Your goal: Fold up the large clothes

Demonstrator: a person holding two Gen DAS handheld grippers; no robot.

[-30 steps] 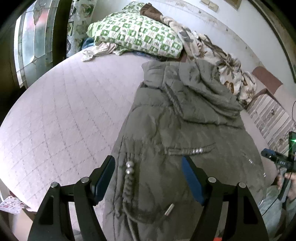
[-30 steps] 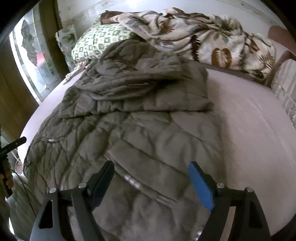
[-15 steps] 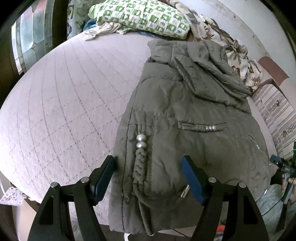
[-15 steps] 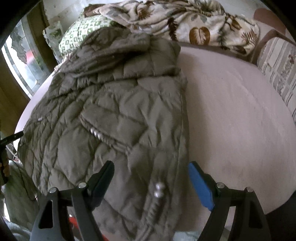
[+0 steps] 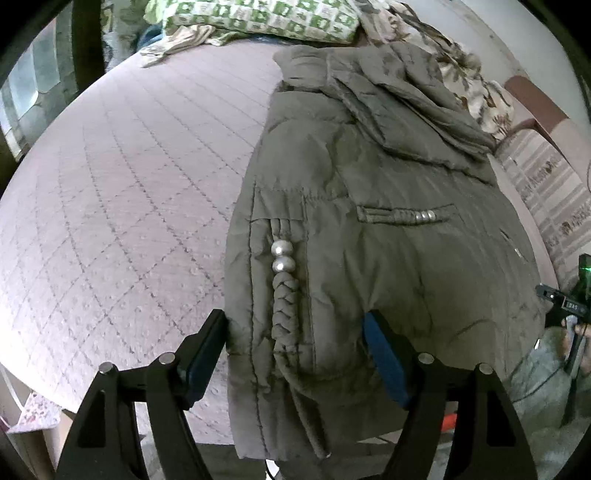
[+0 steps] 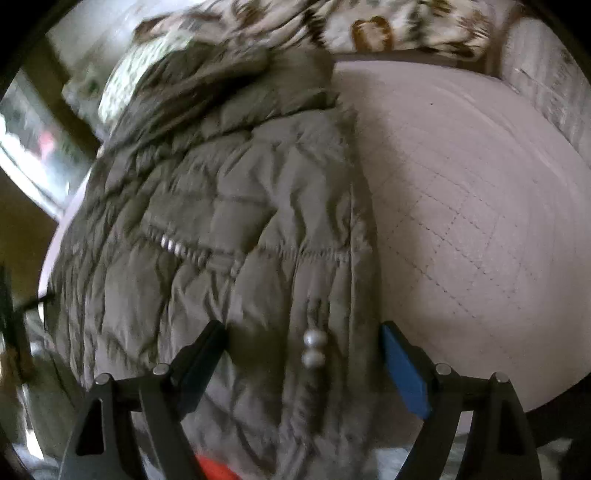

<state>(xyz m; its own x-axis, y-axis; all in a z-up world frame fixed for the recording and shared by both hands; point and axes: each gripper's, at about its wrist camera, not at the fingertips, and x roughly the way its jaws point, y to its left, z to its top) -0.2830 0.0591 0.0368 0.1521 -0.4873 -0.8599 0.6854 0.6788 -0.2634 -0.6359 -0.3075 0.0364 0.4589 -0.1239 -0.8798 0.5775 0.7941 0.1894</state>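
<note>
The olive puffer jacket (image 5: 369, 229) lies spread on the pinkish quilted bed (image 5: 122, 206), filling the centre and right of the left wrist frame, with its hem hanging over the near edge at the bottom. The left gripper (image 5: 295, 343) is spread wide at the lower centre – both fingers straddle the hem corner, right by the braided cord with two silver beads (image 5: 282, 254), nothing clamped. In the blurry right wrist view, the right gripper (image 6: 304, 354) is gaping too, over the jacket's other lower edge. A green checked pillow (image 5: 258, 18) sits at the top of the frame.
</note>
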